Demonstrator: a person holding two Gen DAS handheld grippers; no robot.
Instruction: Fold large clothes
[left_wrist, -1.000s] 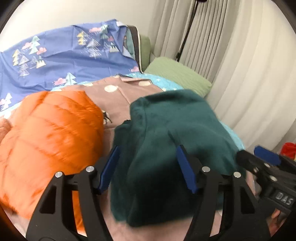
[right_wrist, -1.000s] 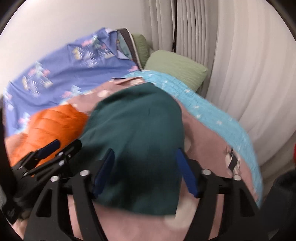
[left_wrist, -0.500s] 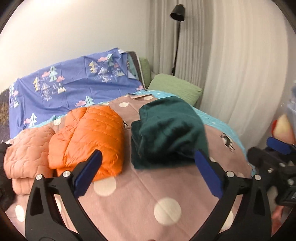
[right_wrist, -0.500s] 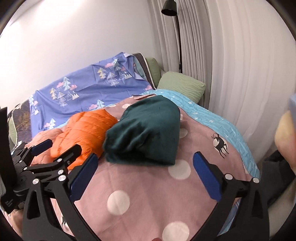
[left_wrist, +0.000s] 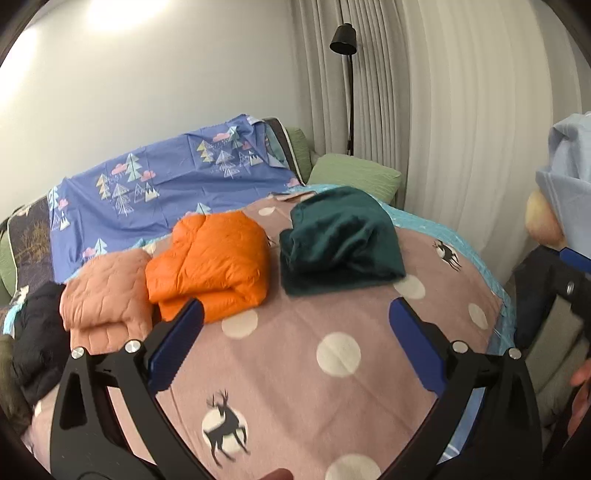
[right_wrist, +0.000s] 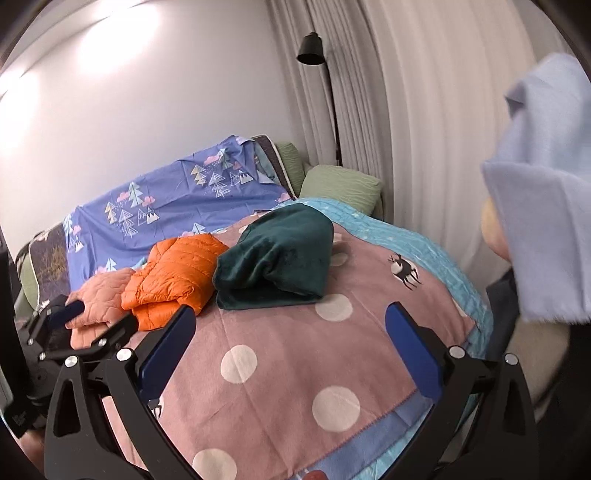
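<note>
A folded dark green garment (left_wrist: 340, 240) lies on the pink dotted bedspread (left_wrist: 295, 369); it also shows in the right wrist view (right_wrist: 277, 258). Left of it lie a folded orange puffer jacket (left_wrist: 214, 266), a folded peach quilted jacket (left_wrist: 107, 291) and a black garment (left_wrist: 37, 339). My left gripper (left_wrist: 295, 347) is open and empty, well short of the green garment. My right gripper (right_wrist: 291, 350) is open and empty above the bedspread (right_wrist: 295, 369). A light blue garment (right_wrist: 546, 199) hangs at the right edge, and shows in the left wrist view (left_wrist: 569, 177).
A blue tree-print sheet (left_wrist: 166, 192) covers the head of the bed. Green pillows (left_wrist: 354, 173) lie by the white curtain (left_wrist: 461, 129). A black floor lamp (left_wrist: 345, 40) stands in the corner. The bed's right edge has a turquoise quilt (right_wrist: 424, 243).
Both grippers let go of the green garment, opened wide and pulled back from it. The garment now lies folded on the bed. A light blue garment has come into view at the right.
</note>
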